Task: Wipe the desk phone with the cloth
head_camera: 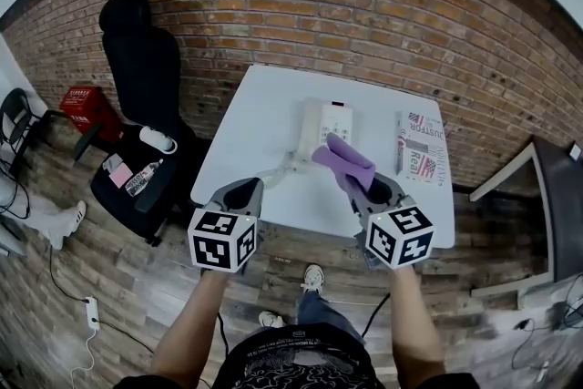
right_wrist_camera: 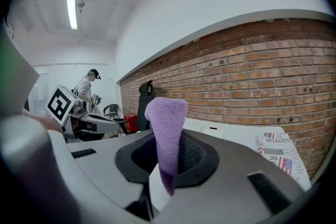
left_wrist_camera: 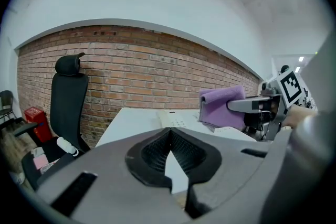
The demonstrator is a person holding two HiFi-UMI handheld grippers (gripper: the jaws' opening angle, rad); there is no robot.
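A white desk phone (head_camera: 326, 127) lies on the white table (head_camera: 252, 116), its curly cord trailing toward the front left. My right gripper (head_camera: 367, 189) is shut on a folded purple cloth (head_camera: 343, 160), held just above the phone's near end. In the right gripper view the cloth (right_wrist_camera: 165, 131) stands up between the jaws and the phone (right_wrist_camera: 214, 130) shows beyond. My left gripper (head_camera: 240, 194) hovers at the table's front edge, left of the phone, shut with nothing in it. The left gripper view shows the cloth (left_wrist_camera: 221, 106) to its right and the phone (left_wrist_camera: 175, 119) ahead.
A folded newspaper (head_camera: 421, 147) lies on the table right of the phone. A black office chair (head_camera: 146, 73) with small items on its seat stands to the left, a red box (head_camera: 86, 106) beyond it. A brick wall runs behind the table. A person stands far off in the right gripper view.
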